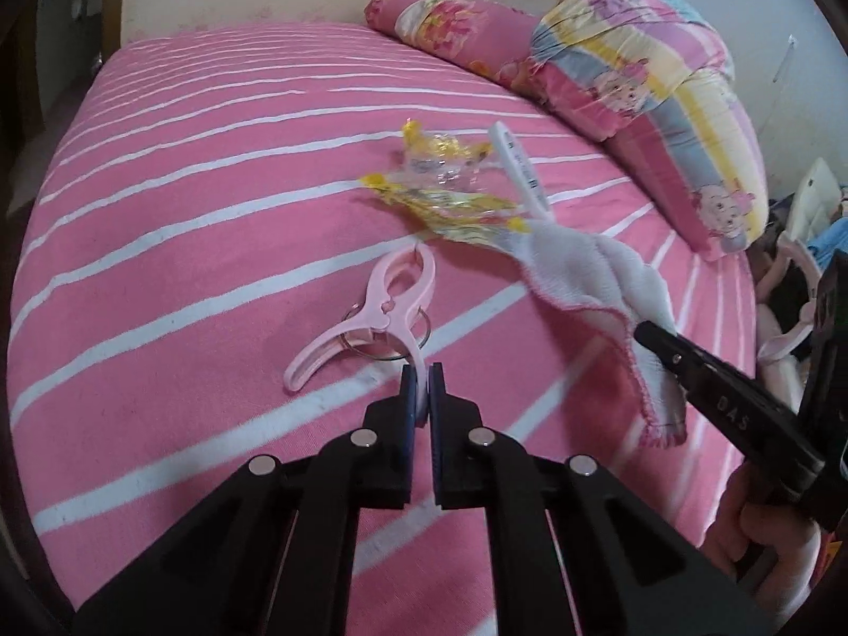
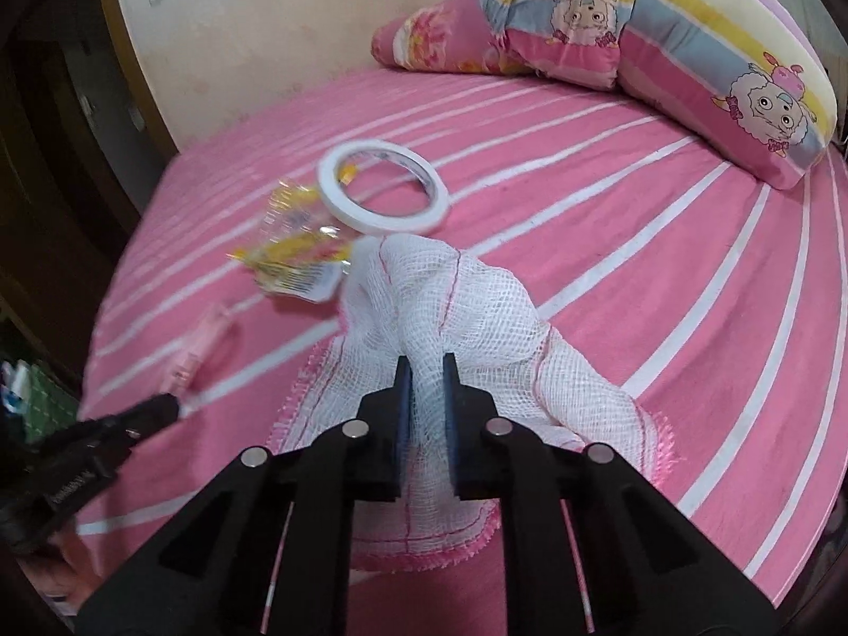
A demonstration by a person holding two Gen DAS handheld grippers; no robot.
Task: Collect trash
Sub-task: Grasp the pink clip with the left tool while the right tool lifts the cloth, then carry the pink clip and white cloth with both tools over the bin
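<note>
My left gripper [image 1: 422,371] is shut on one handle of a pale pink clothes clip [image 1: 365,312] that lies on the pink striped bed [image 1: 185,212]. My right gripper [image 2: 424,363] is shut on a white gauze cloth with pink edging [image 2: 456,302]; the cloth also shows in the left wrist view [image 1: 588,275], with the right gripper [image 1: 644,331] pinching it. A crumpled yellow and clear wrapper [image 1: 445,185] lies on the bed past the clip; it also shows in the right wrist view [image 2: 297,244]. The clip [image 2: 204,350] is blurred there, held by the left gripper [image 2: 175,405].
A white tape roll [image 2: 384,188] lies on the bed behind the cloth, seen edge-on in the left wrist view [image 1: 522,172]. Cartoon-print pillows [image 2: 715,53] and a pink bolster [image 1: 450,32] sit at the head of the bed by the wall. Clutter lies beyond the right bed edge [image 1: 811,222].
</note>
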